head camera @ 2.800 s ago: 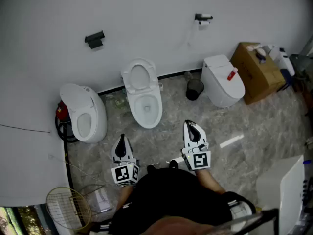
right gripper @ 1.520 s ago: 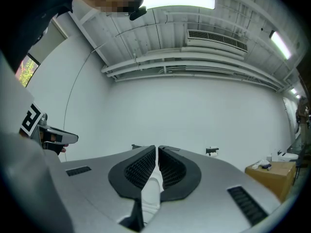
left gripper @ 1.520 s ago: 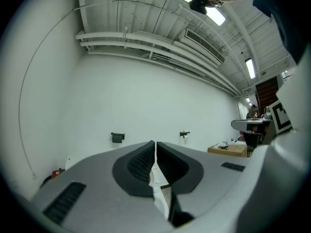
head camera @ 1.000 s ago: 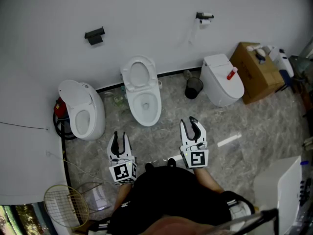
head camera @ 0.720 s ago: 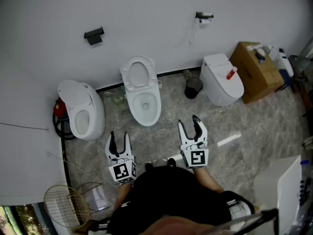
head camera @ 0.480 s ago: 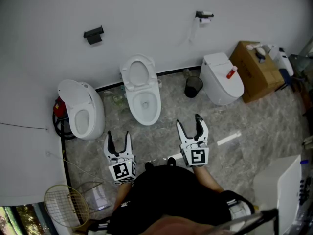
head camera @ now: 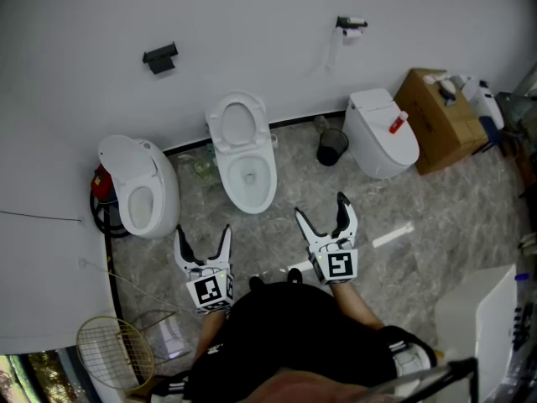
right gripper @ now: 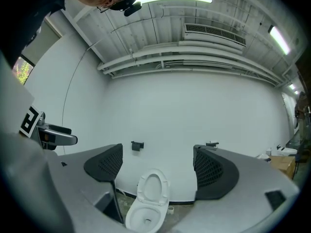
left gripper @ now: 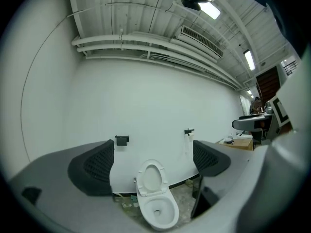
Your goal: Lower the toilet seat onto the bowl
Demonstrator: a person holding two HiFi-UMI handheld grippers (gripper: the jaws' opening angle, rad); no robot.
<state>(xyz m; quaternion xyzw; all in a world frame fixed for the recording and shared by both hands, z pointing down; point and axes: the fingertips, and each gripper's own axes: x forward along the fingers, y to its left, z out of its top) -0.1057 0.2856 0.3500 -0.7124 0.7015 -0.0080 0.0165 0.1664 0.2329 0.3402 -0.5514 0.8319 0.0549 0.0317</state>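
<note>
The middle white toilet bowl [head camera: 249, 179] stands against the wall with its seat [head camera: 237, 122] raised upright. My left gripper [head camera: 203, 232] hovers over the floor in front of the bowl and a little to its left. The right gripper [head camera: 320, 208] is in front and to the right. Both are well short of the toilet. On both grippers the jaws are opening wide, with nothing between them. The left gripper view frames the seat [left gripper: 151, 176] and bowl [left gripper: 159, 211] far off between the pads [left gripper: 97, 166]. The right gripper view shows the seat [right gripper: 152, 186] and bowl [right gripper: 143, 220] likewise.
A second toilet [head camera: 143, 191] stands to the left, and a closed one [head camera: 382, 137] to the right. A black bin [head camera: 332, 148] sits between the middle and right toilets. A cardboard box [head camera: 440, 120] is at far right, and a wire basket [head camera: 113, 351] at lower left.
Both grippers' jaws have spread from nearly shut to wide apart. The grippers have stayed in about the same place in front of the toilet.
</note>
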